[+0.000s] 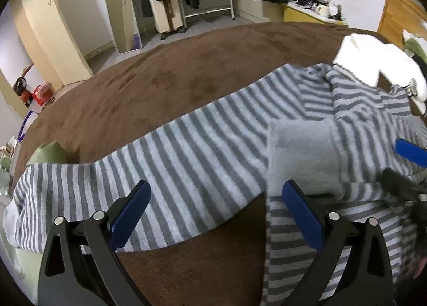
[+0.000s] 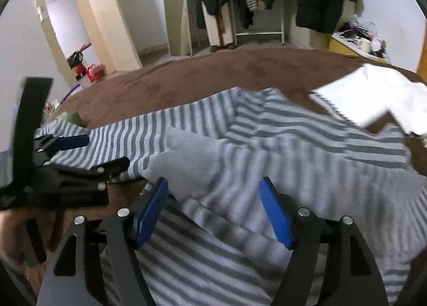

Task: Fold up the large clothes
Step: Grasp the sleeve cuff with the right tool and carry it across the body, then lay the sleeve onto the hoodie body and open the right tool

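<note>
A: What's the biggest thing in view?

B: 1 brown blanket [image 1: 165,71] that covers the whole bed. On it lies 1 striped garment [image 1: 192,151], grey and white, spread flat, with 1 long sleeve reaching out to the left of the left wrist view.

A: Any plain part on it?

B: 1 grey patch [image 1: 299,151], near the garment's middle. It looks like a cuff or a pocket; I cannot tell which.

A: Other clothes?

B: 1 white garment [image 1: 373,63] at the far right, its edge touching the striped one. Behind the bed, 1 clothes rack [image 2: 256,1] with dark coats.

A: And the tongs?

B: 2. The left gripper [image 1: 216,215] stands released, its blue pads wide apart above the sleeve's near edge, nothing pressed between them. The right gripper [image 2: 213,210] is also spread, hanging over the garment's body without pinching the cloth.
</note>
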Motion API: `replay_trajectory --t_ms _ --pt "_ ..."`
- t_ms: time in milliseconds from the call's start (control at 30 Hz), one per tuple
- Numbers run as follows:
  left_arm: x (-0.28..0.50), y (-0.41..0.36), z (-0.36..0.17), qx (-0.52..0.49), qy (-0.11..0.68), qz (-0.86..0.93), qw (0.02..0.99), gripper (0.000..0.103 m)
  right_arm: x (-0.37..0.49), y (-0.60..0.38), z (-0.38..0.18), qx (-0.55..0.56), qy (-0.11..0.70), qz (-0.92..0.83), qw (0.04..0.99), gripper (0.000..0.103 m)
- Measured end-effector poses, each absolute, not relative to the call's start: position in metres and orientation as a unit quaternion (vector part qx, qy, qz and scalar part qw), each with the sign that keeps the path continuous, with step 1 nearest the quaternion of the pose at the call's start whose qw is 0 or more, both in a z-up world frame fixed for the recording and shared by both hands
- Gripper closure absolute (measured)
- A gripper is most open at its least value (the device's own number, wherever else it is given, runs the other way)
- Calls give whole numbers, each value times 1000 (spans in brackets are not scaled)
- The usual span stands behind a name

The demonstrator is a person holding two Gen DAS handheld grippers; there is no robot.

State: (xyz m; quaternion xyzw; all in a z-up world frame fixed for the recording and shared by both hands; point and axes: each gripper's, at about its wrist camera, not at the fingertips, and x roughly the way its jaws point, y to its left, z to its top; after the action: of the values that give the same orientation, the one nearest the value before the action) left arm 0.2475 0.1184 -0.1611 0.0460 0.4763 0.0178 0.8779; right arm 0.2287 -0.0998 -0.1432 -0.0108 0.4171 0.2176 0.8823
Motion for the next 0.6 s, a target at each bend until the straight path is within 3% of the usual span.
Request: replay_trajectory --t_ms 200,400,600 --pt "270 90 -154 29 479 -43 876 6 212 -191 -121 14 422 145 895 31" --pt "296 36 -163 29 492 -106 863 6 203 -272 -133 35 435 70 897 31" --pt "310 -5 -183 44 514 -133 846 6 189 -345 -155 184 432 31 882 31"
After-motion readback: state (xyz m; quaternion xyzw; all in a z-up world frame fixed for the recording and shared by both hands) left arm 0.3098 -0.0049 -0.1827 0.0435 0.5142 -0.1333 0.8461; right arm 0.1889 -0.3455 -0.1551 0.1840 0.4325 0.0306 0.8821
